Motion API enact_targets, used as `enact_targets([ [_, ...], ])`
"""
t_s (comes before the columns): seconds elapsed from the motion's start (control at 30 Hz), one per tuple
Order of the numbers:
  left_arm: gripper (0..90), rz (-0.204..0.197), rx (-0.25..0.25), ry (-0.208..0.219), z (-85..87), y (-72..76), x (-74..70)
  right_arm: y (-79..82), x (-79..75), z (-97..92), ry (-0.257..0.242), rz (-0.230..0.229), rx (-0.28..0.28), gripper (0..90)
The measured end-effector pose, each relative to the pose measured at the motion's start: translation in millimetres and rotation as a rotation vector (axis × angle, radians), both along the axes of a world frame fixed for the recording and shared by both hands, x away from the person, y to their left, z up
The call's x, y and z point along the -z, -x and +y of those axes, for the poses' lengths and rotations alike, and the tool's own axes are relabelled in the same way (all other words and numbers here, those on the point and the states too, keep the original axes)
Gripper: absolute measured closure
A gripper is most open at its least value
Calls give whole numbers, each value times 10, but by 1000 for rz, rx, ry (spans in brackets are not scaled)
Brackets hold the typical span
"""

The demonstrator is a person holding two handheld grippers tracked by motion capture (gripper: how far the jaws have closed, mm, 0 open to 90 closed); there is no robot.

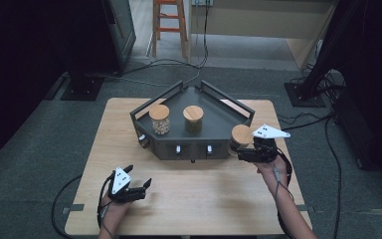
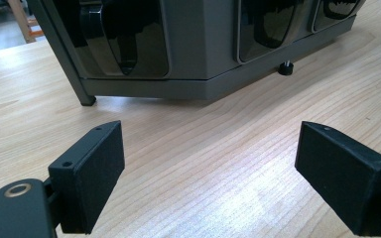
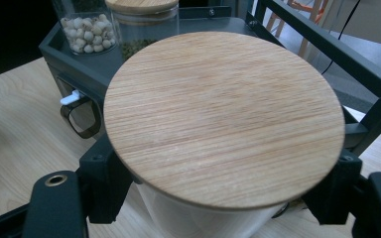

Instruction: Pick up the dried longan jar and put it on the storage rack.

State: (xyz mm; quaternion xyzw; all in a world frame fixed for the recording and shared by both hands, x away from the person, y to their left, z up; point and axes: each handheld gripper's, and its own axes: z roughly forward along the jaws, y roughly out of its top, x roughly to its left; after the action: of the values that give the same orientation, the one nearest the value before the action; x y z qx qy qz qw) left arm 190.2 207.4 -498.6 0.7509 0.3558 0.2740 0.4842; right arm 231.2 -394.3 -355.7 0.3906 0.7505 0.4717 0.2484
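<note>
Left claw (image 1: 140, 185) sits spread and empty at the lower left of the bench (image 1: 194, 199). Right claw (image 1: 243, 153) is pinching the third jar (image 1: 240, 137), right of center beside the rack (image 1: 191, 130). Two jars (image 1: 160, 119) are already up there, so I'd guess one's left to shelve.

the tabletop (image 2: 188, 163) is showing pale wood grain with a soft sheen. the rack (image 1: 214, 124) is looking like matt dark grey metal, its drawer fronts (image 2: 124, 34) glossy smoked plastic. the jar (image 3: 193, 218) is showing clear glass under a smooth, fine-grained wooden lid (image 3: 223, 119). the right tool (image 3: 218, 198) is wearing matt black plastic.
</note>
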Motion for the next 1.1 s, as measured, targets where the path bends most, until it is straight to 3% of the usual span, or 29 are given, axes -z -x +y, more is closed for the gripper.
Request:
enact_targets([
  [0.53,118,-1,1,3,7,-4,3,-116,-127,62,12,0,-6,253],
  [1.1,118,-3,1,0,7,-1,4,-224,-158,109,25,-11,3,253],
])
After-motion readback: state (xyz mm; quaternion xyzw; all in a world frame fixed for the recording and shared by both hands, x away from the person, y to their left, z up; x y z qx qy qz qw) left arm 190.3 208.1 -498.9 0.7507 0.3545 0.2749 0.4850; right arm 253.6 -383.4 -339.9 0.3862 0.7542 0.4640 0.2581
